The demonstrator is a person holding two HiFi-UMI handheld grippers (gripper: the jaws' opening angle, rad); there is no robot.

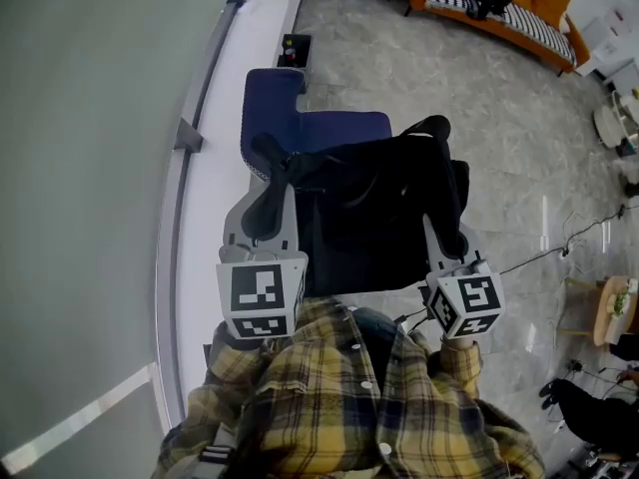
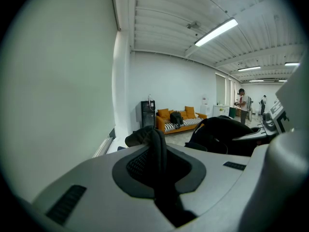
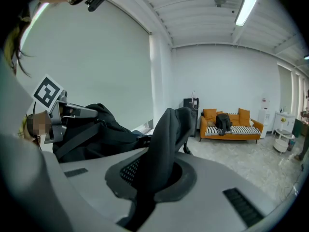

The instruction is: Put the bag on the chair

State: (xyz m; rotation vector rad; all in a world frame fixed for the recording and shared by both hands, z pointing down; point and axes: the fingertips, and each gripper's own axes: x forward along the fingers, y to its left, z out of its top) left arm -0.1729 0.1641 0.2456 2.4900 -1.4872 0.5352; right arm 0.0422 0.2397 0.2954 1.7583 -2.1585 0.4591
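A black bag (image 1: 374,218) hangs between my two grippers in the head view, just in front of a blue chair (image 1: 300,118) that stands against the wall. My left gripper (image 1: 268,206) is shut on a padded black strap (image 2: 157,151) at the bag's left side. My right gripper (image 1: 449,236) is shut on another black strap (image 3: 166,139) at its right side. In the left gripper view the bag's body (image 2: 222,134) bulges to the right. The right gripper view has the bag's body (image 3: 96,129) at the left. The bag hides the near part of the chair's seat.
A pale wall (image 1: 90,218) with a white ledge runs along the left. A black cabinet (image 1: 295,48) stands behind the chair. An orange sofa (image 1: 499,8) with a dark backpack is at the far side. Small tables (image 1: 614,307), cables and a seated person (image 1: 599,412) are at the right.
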